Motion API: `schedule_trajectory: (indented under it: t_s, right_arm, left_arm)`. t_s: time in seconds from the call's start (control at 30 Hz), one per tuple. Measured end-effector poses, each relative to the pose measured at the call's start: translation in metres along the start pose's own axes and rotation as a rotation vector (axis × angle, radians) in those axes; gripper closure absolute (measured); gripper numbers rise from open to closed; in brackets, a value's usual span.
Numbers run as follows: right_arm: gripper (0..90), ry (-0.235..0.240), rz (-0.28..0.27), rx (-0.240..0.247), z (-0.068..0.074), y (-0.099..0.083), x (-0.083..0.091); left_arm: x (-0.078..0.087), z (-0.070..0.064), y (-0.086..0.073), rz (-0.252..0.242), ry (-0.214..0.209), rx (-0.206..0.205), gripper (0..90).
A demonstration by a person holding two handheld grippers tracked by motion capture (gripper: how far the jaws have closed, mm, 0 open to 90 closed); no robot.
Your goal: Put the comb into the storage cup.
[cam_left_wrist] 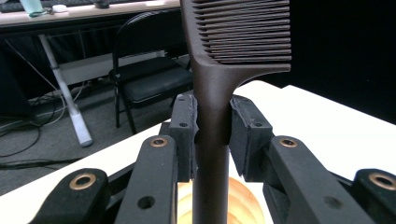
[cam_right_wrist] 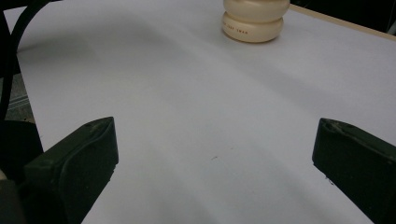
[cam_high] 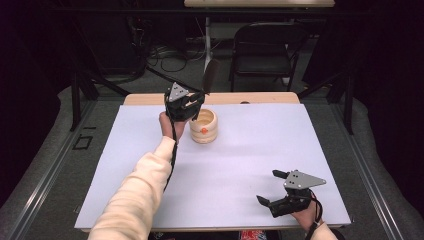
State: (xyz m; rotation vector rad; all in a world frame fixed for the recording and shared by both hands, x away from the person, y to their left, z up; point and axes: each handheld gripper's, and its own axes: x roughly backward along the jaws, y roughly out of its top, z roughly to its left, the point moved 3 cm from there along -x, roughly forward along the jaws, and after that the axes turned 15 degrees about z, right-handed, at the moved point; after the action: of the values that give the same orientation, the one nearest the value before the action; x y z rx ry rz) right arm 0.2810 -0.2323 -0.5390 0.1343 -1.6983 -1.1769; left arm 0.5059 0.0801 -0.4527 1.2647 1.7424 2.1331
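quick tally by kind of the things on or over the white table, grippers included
black two-jaw grippers: 2, the left gripper and the right gripper
dark brown plastic comb: 1
cream ridged wooden cup: 1
small orange thing inside the cup: 1
total: 5

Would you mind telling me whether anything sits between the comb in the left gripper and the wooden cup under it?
Nothing visible does. The left gripper holds the comb upright above the wooden cup, whose mouth looks open apart from something small and orange inside.
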Motion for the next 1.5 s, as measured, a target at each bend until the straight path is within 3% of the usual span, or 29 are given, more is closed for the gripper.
schedule_trajectory:
  t_s: [0.83,1.5]
  right_arm:
    - [0.0,0.002,0.001,0.001,0.000,0.000,0.000]
    - [0.0,0.001,-0.002,0.003,0.000,0.000,0.000]
  left_arm:
    - [-0.020,0.002,-0.008,-0.026,0.001,0.035,72.3]
    - [-0.033,0.004,-0.018,0.045,0.001,0.030,72.3]
